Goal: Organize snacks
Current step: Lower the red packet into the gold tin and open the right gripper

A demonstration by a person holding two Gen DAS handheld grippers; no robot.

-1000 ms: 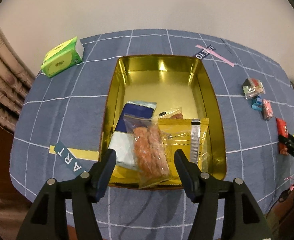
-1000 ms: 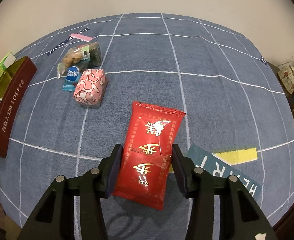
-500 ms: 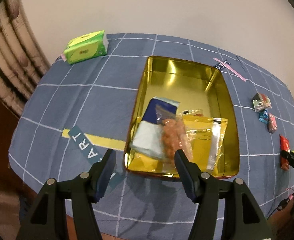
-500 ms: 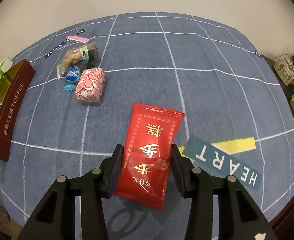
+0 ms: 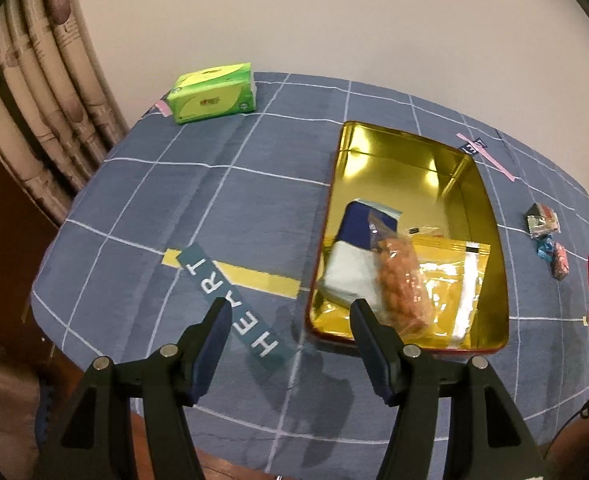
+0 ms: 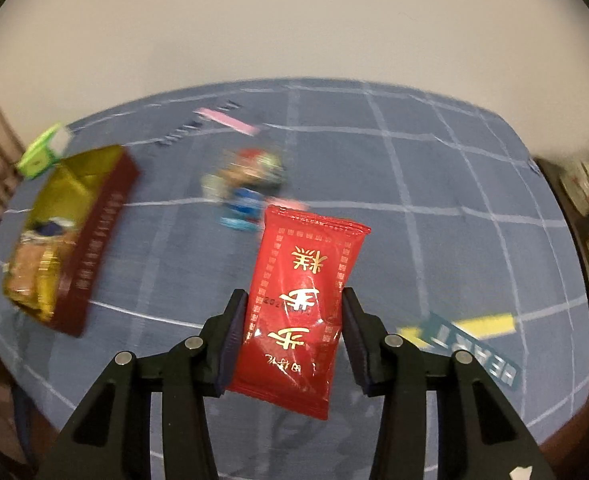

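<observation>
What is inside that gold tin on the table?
The gold tin holds a blue-and-white packet, a clear bag of orange snacks lying over it, and a yellow packet. Whatever lies beneath them is covered.

The left tool is hanging over the counter with its two dark fingers standing apart and nothing between them, both reaching in from the 6 o'clock edge of its view toward 12 o'clock. The right tool is pinching a red packet by its long edges, the packet running toward 12 o'clock and tilting slightly toward 1 o'clock.
</observation>
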